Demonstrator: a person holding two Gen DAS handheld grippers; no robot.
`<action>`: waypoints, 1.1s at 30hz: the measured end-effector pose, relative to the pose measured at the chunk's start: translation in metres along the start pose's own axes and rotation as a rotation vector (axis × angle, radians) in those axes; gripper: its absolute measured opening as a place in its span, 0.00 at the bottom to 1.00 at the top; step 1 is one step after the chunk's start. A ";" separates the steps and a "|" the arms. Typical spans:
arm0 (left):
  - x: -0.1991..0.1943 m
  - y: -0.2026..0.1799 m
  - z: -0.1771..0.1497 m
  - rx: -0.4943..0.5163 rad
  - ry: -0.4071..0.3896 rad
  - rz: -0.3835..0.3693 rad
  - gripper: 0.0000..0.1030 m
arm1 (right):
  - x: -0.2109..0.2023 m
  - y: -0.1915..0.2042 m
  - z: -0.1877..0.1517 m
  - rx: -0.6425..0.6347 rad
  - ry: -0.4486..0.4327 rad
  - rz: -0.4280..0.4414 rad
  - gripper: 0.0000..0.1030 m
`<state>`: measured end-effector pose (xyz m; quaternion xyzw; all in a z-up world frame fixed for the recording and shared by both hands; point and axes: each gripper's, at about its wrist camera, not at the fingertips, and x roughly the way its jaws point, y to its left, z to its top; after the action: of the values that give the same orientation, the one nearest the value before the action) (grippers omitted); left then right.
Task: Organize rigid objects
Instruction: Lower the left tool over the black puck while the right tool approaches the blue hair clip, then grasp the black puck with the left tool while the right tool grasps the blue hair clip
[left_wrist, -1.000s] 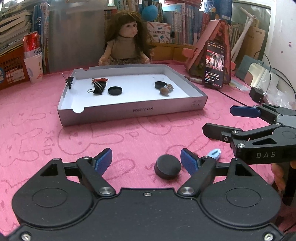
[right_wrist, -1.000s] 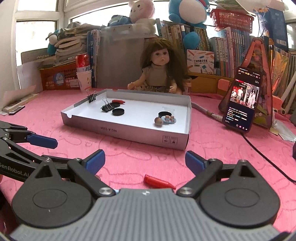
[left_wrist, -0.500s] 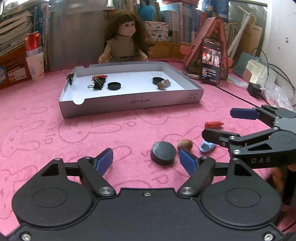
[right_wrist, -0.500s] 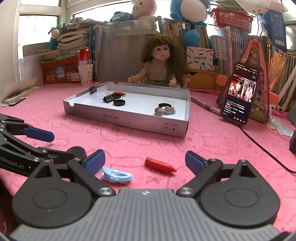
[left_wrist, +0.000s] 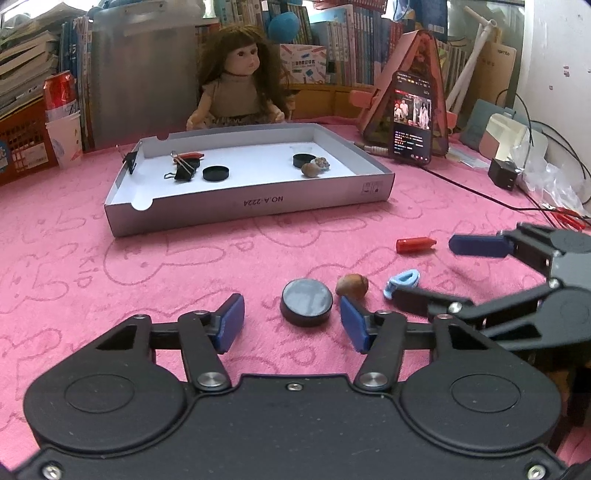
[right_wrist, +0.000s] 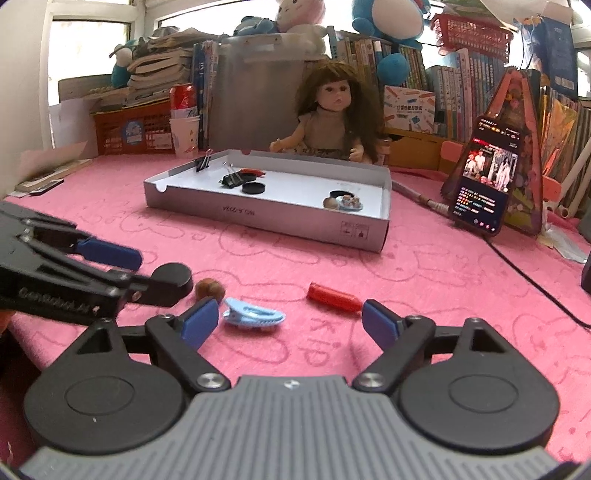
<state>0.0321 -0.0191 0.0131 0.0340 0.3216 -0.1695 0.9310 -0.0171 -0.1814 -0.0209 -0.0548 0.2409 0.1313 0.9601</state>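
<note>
A black disc (left_wrist: 306, 302) lies on the pink cloth between the blue pads of my left gripper (left_wrist: 293, 323). Its jaws are closing and a gap still shows on the left side. Right of the disc sit a brown nut (left_wrist: 352, 285), a light blue hair clip (left_wrist: 404, 280) and a red crayon-like piece (left_wrist: 415, 244). My right gripper (right_wrist: 290, 323) has wide jaws that are closing a little, with the blue clip (right_wrist: 253, 316) between the pads, untouched. The red piece (right_wrist: 332, 297) lies just beyond them. The white tray (left_wrist: 251, 206) holds binder clips, black discs and a nut.
A doll (left_wrist: 236, 92) sits behind the tray. A phone on a stand (left_wrist: 412, 118) is at the right with a black cable (right_wrist: 535, 284) across the cloth. A can and paper cup (left_wrist: 62, 122) stand far left, with books along the back.
The left jaws have narrowed around the black disc. In the right wrist view the blue clip has come into sight between the pads and the red piece now lies farther ahead.
</note>
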 end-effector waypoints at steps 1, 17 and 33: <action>0.001 -0.001 0.000 0.003 -0.002 0.004 0.50 | 0.000 0.001 -0.001 0.001 0.003 0.003 0.86; 0.011 -0.010 -0.003 0.046 -0.026 0.061 0.49 | 0.003 0.004 -0.006 0.054 0.003 -0.009 0.73; 0.006 0.000 -0.002 0.001 -0.038 0.101 0.29 | 0.002 0.016 -0.008 0.116 -0.046 -0.044 0.66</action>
<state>0.0351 -0.0200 0.0078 0.0473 0.3016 -0.1232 0.9443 -0.0236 -0.1667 -0.0289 -0.0014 0.2246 0.0974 0.9696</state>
